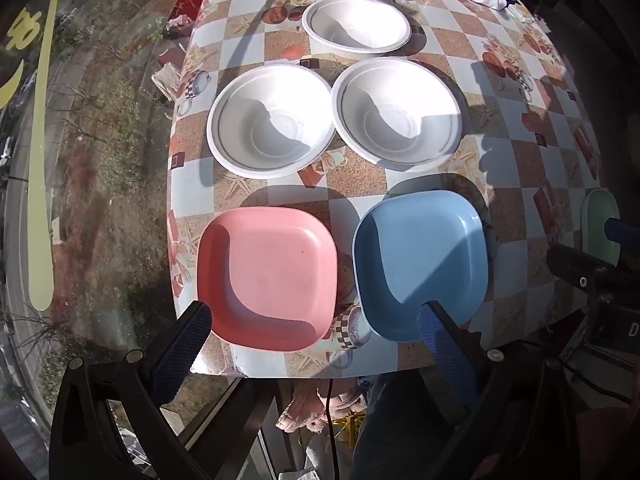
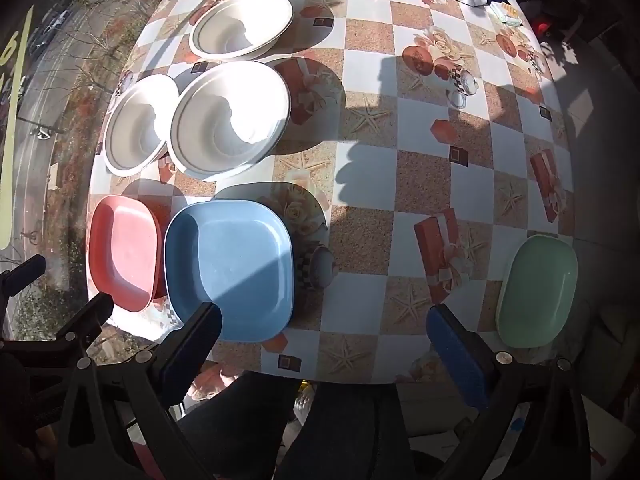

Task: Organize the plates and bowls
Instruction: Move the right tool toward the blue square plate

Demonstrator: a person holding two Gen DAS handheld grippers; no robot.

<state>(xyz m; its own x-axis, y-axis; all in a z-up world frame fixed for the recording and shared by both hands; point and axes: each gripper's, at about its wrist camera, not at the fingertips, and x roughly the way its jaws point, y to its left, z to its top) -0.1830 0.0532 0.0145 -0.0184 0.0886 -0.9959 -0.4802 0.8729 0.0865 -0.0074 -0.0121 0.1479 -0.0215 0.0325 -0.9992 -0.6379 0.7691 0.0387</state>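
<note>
With both grippers, left and right, spread wide and empty, we risk nudging the pink plate, lower left, off the surface edge.

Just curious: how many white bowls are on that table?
3: two side by side, left and right, behind the coloured plates; one farther back by the bottle. None seem hidden.
</note>
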